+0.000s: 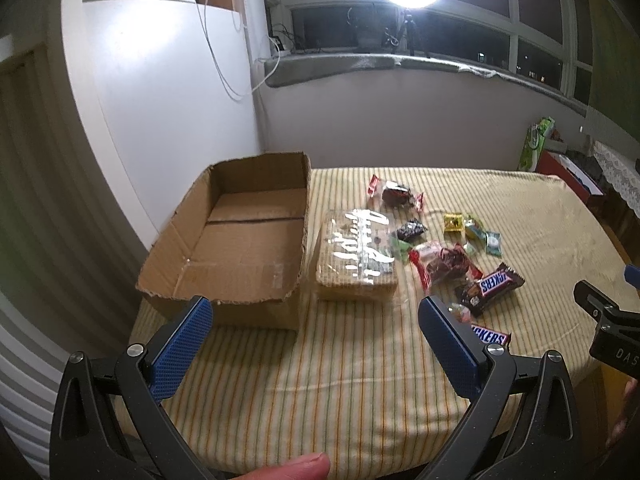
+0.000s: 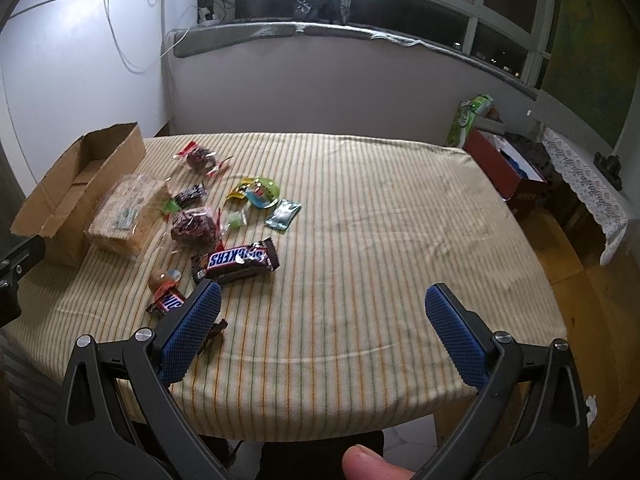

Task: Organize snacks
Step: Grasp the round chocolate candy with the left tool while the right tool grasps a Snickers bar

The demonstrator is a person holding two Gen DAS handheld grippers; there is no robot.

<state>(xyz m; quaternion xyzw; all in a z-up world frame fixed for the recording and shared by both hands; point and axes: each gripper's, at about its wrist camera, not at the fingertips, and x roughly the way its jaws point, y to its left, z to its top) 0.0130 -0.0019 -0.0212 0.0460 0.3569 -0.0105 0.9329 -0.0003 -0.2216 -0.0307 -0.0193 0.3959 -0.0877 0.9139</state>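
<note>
At nine o'clock on the striped tablecloth [image 1: 360, 380] sat the cardboard box [image 1: 240, 240], flaps up and nothing inside, evidently set at the edge as the place the snacks were meant to go. Just beside its right wall lay the clear-wrapped wafer pack [image 1: 356, 264], the bulkiest item and the nearest to the box, so probably the easiest first load. The left gripper [image 1: 316, 320] hovered low at six o'clock with its blue pads spread wide and nothing between them, aimed at the gap between box and wafer pack. Toward one o'clock the small sweets were scattered loose: a red-ended candy bag [image 1: 444, 264], green and yellow wrapped candies [image 1: 472, 230], and a Snickers bar [image 2: 236, 262], with a second Snickers [image 2: 170, 302] nearer the table's front edge. The right gripper [image 2: 322, 306] hung released over bare cloth at three o'clock, its left pad [image 2: 192, 332] just beside that second bar, likely ready to take the chocolate.
</note>
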